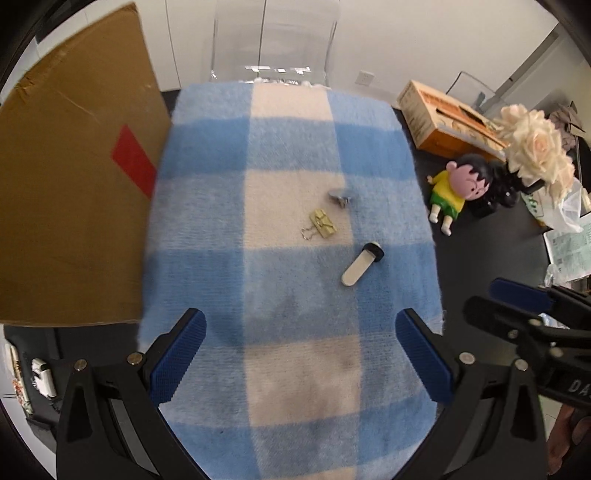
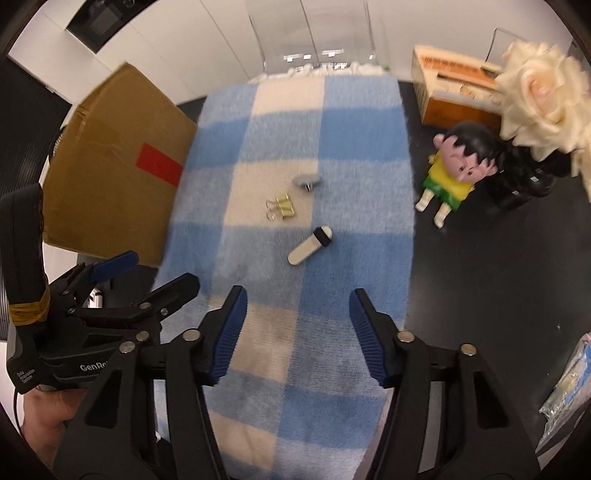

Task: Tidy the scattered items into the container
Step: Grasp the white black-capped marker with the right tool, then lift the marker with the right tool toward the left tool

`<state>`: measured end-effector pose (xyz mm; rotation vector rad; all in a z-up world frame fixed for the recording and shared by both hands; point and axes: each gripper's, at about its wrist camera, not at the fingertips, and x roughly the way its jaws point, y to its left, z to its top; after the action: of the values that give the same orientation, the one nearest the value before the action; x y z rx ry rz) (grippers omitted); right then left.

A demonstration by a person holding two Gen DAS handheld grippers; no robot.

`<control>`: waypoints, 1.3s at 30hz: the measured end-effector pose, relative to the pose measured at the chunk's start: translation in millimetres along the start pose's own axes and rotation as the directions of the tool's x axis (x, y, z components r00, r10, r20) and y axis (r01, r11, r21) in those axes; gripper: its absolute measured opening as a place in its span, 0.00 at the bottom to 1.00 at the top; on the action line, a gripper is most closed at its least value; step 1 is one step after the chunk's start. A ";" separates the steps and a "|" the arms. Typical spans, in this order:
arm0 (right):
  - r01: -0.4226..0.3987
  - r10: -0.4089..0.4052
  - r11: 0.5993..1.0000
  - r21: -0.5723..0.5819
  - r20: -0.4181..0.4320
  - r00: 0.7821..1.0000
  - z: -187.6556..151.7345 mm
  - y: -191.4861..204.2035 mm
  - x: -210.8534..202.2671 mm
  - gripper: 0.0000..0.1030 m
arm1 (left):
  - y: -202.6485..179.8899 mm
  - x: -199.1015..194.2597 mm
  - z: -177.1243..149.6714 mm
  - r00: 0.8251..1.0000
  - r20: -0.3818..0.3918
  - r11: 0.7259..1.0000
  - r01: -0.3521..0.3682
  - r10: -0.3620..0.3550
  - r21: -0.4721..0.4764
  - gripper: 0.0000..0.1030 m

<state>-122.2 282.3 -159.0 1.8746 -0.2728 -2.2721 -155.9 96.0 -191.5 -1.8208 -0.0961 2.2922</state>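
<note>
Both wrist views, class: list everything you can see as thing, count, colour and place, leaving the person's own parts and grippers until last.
Fuzzy checked blanket: one, blue and cream, spread over the dark table.
Gold metal binder clips: a small cluster, mid-blanket.
Small grey metal piece: one, just beyond the clips.
White tube with black cap: one, lying nearer than the clips.
Brown cardboard box with red patch: one, left of blanket.
Cartoon doll in yellow shirt and green shorts: one, lying right of blanket.
Cream artificial roses: one bunch, far right.
Orange printed carton: one, far right corner.
Clear plastic chair: one, behind table.
Hand: one, gripping left gripper.
Left gripper: jaws open.
Right gripper: jaws open, empty.
</note>
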 end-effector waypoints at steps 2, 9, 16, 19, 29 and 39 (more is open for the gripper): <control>-0.005 0.004 1.000 -0.007 -0.031 0.999 2.3 -3.9 15.7 0.49 | -0.9 14.2 -0.7 1.000 -0.027 1.000 0.008 -0.008 0.000 0.94; -0.015 0.012 0.999 -0.030 -0.096 0.995 13.8 -13.1 59.4 0.39 | 3.8 59.1 -0.8 0.995 -0.095 0.999 0.024 -0.026 -0.026 0.87; -0.014 0.007 0.998 -0.054 -0.128 0.992 28.8 -14.6 93.8 0.39 | 14.0 84.1 5.7 0.992 -0.124 0.998 0.028 -0.034 -0.055 0.87; -0.006 -0.005 0.997 -0.082 -0.134 0.991 35.8 -9.1 103.6 0.37 | 18.1 91.5 9.1 0.990 -0.136 0.997 0.028 -0.037 -0.071 0.87; 0.011 -0.034 0.991 -0.132 -0.173 0.984 50.3 -0.3 134.6 0.32 | 23.2 100.8 11.3 0.986 -0.156 0.996 0.039 -0.052 -0.082 0.87; 0.009 -0.037 0.989 -0.145 -0.190 0.981 53.4 12.2 147.5 0.21 | 26.9 101.2 6.8 0.985 -0.163 0.994 0.044 -0.061 -0.103 0.87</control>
<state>-201.9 234.1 -285.8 2.0117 -0.0576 -2.0439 -187.4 91.1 -291.5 -2.0242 -0.2325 2.1260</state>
